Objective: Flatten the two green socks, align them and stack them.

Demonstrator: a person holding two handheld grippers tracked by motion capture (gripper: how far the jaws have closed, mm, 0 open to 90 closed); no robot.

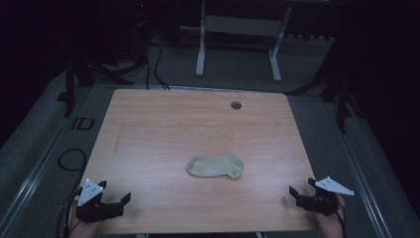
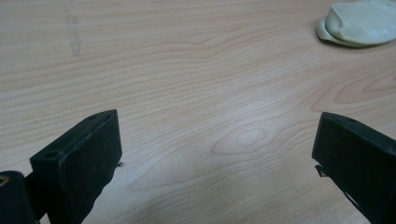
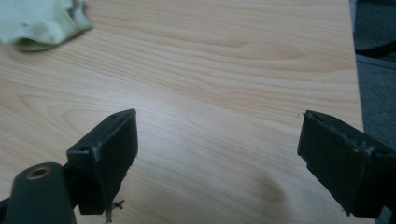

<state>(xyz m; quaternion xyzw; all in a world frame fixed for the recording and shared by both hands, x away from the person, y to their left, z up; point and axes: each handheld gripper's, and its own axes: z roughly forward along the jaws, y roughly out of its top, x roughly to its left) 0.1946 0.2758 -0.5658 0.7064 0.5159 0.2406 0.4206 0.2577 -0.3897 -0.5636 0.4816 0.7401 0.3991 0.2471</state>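
A pale green sock [image 1: 215, 166] lies crumpled near the middle of the wooden table [image 1: 163, 129]. It appears at the top right of the left gripper view [image 2: 362, 23] and at the top left of the right gripper view [image 3: 39, 21]. My left gripper [image 1: 116, 198] rests at the table's near left corner, jaws wide open with nothing between them [image 2: 217, 140]. At the near right corner my right gripper [image 1: 302, 187] is open too, holding nothing [image 3: 217, 140]. Both stand well away from the sock.
A round grommet hole [image 1: 236, 105] sits near the table's far edge. A faint scuff line [image 1: 119, 136] marks the left part of the top. Beyond the table stand a white desk frame [image 1: 237, 44] and dark stands, with cables [image 1: 72, 159] on the floor.
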